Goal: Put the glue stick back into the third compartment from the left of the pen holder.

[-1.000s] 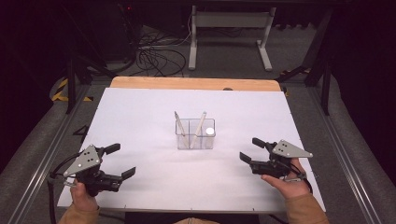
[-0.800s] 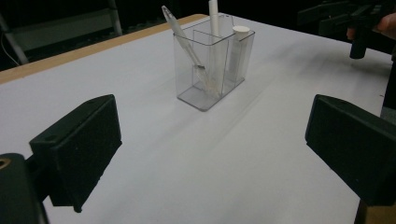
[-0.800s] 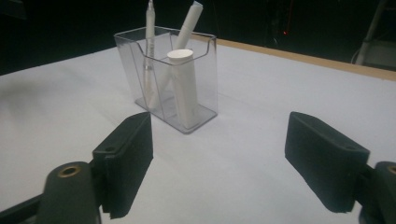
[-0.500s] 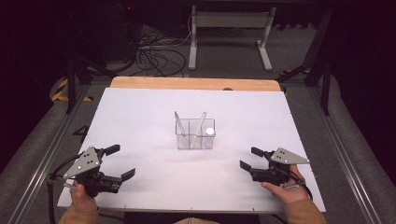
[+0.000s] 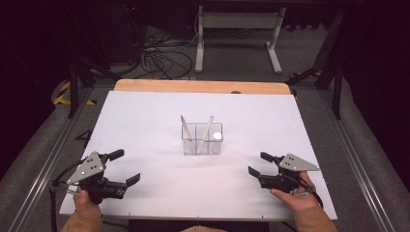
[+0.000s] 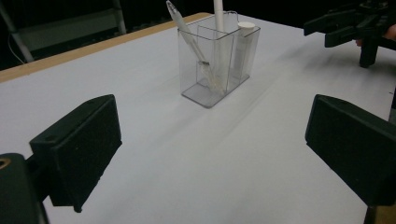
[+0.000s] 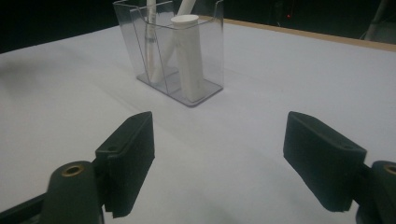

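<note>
A clear plastic holder stands upright in the middle of the white table. Two white pens lean in its left compartments, and a white capped tube stands in its right one. My left gripper rests near the front left corner, open and holding nothing, well short of the holder. At the front right, my right gripper is open too, nothing between its jaws, and points at the holder. In the left gripper view the right gripper shows at the top right.
A white sheet covers the table, with a bare wooden strip along the far edge. Metal rails run down both sides. Cables and a stand's legs lie on the dark floor beyond.
My right gripper has drifted slightly toward the table's front edge. The left gripper and the holder have kept still.
</note>
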A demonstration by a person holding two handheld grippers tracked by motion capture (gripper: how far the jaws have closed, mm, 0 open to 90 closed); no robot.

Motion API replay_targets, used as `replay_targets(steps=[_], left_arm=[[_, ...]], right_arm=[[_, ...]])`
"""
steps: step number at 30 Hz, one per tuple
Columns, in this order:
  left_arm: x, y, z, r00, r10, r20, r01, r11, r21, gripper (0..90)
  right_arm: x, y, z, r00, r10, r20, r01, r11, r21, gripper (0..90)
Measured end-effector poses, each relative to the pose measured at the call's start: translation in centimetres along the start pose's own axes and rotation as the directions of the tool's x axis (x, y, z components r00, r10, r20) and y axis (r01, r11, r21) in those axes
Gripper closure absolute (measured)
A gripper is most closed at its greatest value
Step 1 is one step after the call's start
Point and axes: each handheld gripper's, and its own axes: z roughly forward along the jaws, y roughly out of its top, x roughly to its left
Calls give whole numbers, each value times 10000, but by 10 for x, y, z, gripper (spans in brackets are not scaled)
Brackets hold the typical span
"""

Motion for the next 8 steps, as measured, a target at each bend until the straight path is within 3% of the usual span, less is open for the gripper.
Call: replay_targets(steps=[8], left_arm=[[3, -1, -1, 9996, -196, 186, 199, 9996, -181, 42]], right_arm=[[-1, 3, -2, 10000, 90, -24, -90, 9999, -74, 266]])
